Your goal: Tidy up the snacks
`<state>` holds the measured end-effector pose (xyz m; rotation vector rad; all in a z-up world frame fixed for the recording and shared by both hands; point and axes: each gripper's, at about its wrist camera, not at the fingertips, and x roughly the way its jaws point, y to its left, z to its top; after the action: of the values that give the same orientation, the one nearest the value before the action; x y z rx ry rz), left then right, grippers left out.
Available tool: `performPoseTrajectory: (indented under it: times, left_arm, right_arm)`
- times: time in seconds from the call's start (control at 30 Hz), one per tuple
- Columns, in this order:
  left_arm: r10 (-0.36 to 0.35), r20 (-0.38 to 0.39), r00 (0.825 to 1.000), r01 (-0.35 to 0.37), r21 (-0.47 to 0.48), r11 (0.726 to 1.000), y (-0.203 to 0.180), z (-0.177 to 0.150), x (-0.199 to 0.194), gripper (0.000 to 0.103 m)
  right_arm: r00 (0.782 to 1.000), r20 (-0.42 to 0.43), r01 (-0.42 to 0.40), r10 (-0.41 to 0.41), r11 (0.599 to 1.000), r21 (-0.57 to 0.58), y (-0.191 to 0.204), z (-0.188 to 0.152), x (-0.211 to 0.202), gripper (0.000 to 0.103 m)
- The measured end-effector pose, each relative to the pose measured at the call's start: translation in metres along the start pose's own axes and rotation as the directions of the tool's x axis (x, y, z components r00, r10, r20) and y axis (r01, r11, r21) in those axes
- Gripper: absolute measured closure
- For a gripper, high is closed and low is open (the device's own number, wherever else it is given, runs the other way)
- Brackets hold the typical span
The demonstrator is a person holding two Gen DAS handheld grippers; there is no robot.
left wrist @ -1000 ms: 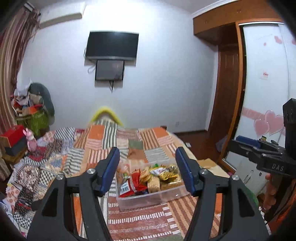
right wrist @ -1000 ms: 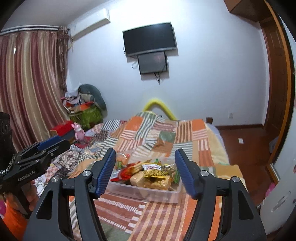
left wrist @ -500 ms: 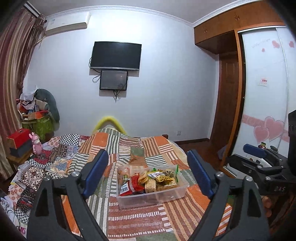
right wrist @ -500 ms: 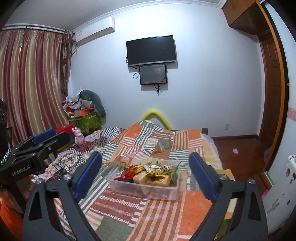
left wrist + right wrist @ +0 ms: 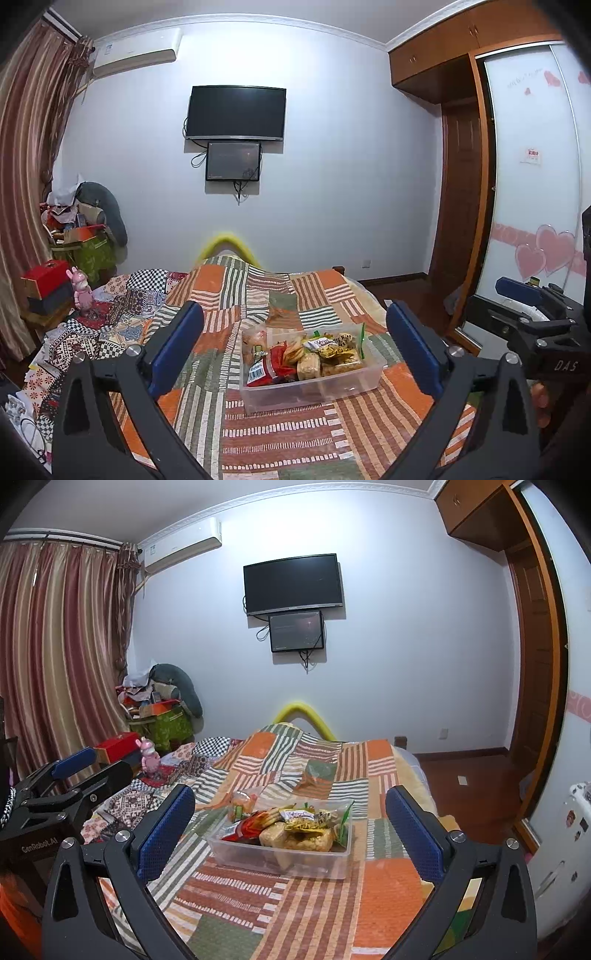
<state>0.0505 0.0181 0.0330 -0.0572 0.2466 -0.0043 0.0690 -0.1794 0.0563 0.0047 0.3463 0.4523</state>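
clear plastic bin (image 5: 332,387) heaped with snack packets (image 5: 306,354), sitting on the patchwork quilt (image 5: 280,439) of the bed, toward its near end. red wrapper with a barcode (image 5: 264,367) at the bin's near-left corner, pale cracker packs (image 5: 309,363) in the middle, yellow-and-brown packets (image 5: 334,349) toward the right, a green-edged bag (image 5: 361,338) upright against the right wall. left gripper (image 5: 295,350) level with the bin but short of it, blue-padded fingers (image 5: 177,345) spread wide and opening further, nothing between the pads, bin framed in the gap without contact. right gripper (image 5: 290,832) likewise short of the bin, fingers (image 5: 164,830) nearly at full spread and opening, holding nothing. each gripper visible at the edge of the other's view, side by side. pink rabbit figure (image 5: 82,291) and red box (image 5: 46,275) at the far left beside the bed, striped curtain (image 5: 55,657) behind them, dark television (image 5: 235,112) on the wall with a smaller screen (image 5: 232,161) under it, wooden wardrobe (image 5: 454,177) on the right.
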Motion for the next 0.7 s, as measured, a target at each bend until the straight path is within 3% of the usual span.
performPoseTrajectory:
  times: [0.7]
  left_arm:
    - [-0.007, 0.005, 1.0, 0.007, 0.008, 1.0, -0.0046, 0.0006, -0.0028, 0.001]
  right_arm:
    - [1.0, 0.007, 0.004, -0.004, 1.0, -0.004, 0.0011, -0.0015, -0.006, 0.0]
